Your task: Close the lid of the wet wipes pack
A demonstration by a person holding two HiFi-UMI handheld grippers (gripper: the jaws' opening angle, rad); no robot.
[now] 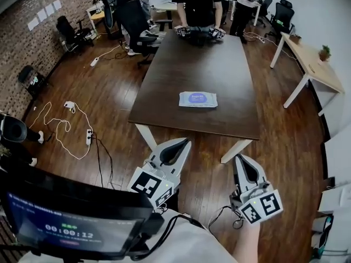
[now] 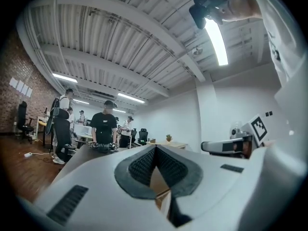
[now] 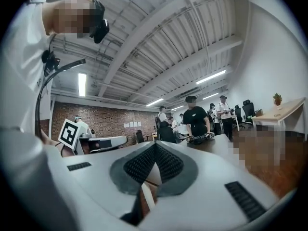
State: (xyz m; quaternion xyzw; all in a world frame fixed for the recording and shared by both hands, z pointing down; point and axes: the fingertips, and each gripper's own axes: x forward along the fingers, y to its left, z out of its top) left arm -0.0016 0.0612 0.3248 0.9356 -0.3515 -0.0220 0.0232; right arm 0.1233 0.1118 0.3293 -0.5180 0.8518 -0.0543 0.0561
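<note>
The pale blue, flat, soft wet wipes pack (image 1: 197,99) lies alone near the middle of the dark brown rectangular wooden table (image 1: 164,100), a little toward its near edge. From the head view its lid is too small for us to say how far it stands open.

Our left gripper (image 1: 185,142) and right gripper (image 1: 239,159) are both well short of it, over the floor on the near side of the table. Each has its jaws pressed together with nothing between them, as their own views confirm for the left (image 2: 155,148) and the right (image 3: 155,145).

We judge the main risk to be sliding. The pack looks light and sits loose on a smooth top, so a one-sided push on the lid could shove it away instead of shutting it. We would want one claw to steady it. A soft pack may also give under pressure and leave the flap unlatched. On the way in, a low approach could knock the table's near edge.

A person in a black shirt (image 1: 197,4) stands at the far end, well clear of the pack.
</note>
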